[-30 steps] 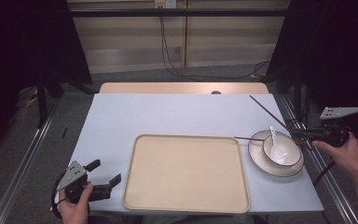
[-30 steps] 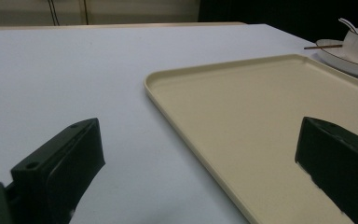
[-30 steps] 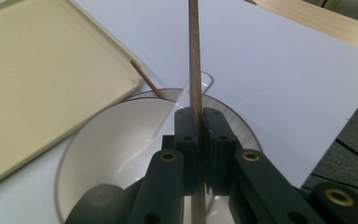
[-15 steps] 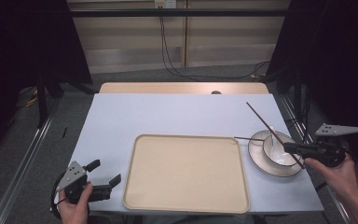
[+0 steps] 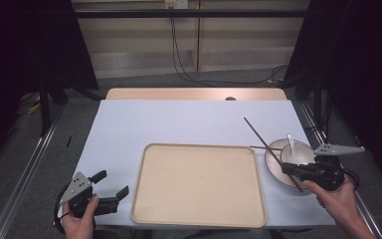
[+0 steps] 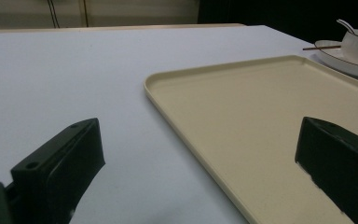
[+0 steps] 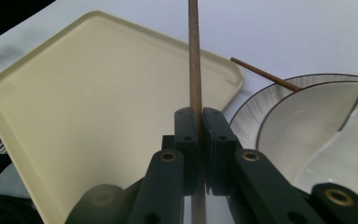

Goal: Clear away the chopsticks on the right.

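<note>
Chopstick (image 7: 195, 56), brown wood, one piece: it was clamped between the two black pads of the right gripper (image 7: 197, 122), whose jaws were closed hard against it with no gap left on either side. In the right gripper view the stick was seen running straight through the pads, its long end projecting toward twelve o'clock over the tray (image 7: 98, 107) and its short end passing down between the jaw arms toward six o'clock. In the high view the same chopstick (image 5: 263, 142) was seen slanting toward eleven o'clock from the right gripper (image 5: 291, 169), above the bowl's near edge.

Second chopstick (image 5: 263, 147): it was laid across the rim of the saucer (image 5: 273, 172), pointing toward nine o'clock, apart from the pads.

Bowl (image 5: 298, 154), white, dark-rimmed: it was set on the saucer at three o'clock of the tray (image 5: 199, 184), with a white spoon (image 5: 290, 143) standing in it.

Left gripper (image 5: 110, 188): it was held at the table's near left corner, at nine o'clock of the tray, jaws spread wide with nothing between them.

Table (image 5: 179, 122): it was covered by a pale sheet.
</note>
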A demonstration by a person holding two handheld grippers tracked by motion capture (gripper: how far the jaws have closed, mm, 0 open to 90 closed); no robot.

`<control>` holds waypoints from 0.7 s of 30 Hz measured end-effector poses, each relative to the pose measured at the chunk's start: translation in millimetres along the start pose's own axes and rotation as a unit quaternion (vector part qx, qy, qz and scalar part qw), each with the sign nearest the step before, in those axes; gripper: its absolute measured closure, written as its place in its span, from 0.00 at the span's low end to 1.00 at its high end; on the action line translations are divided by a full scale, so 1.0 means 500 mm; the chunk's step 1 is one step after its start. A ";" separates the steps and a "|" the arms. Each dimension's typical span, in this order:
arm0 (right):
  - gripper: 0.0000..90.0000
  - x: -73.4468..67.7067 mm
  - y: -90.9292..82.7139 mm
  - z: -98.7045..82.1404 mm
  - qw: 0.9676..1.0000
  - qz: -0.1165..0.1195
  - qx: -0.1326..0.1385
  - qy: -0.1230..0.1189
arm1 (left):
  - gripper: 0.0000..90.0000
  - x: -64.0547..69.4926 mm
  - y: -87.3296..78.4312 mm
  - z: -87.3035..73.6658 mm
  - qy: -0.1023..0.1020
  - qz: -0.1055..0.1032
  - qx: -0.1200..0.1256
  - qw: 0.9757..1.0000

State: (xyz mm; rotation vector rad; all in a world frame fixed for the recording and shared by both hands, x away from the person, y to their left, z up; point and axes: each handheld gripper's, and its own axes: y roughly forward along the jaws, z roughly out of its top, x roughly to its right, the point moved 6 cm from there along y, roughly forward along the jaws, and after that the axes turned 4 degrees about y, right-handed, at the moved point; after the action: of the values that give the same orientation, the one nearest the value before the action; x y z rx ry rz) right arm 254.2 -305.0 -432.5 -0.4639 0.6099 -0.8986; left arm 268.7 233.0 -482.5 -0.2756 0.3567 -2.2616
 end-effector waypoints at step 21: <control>0.95 -0.098 0.142 -0.038 0.998 -0.008 -0.055 0.027 | 0.01 -0.003 0.002 -0.002 -0.001 0.003 -0.005 1.000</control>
State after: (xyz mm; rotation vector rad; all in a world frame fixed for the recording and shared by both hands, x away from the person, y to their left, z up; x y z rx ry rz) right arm 259.3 -227.8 -475.3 -0.5453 0.7086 -0.8989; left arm 270.0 233.6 -484.1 -0.2820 0.3674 -2.2546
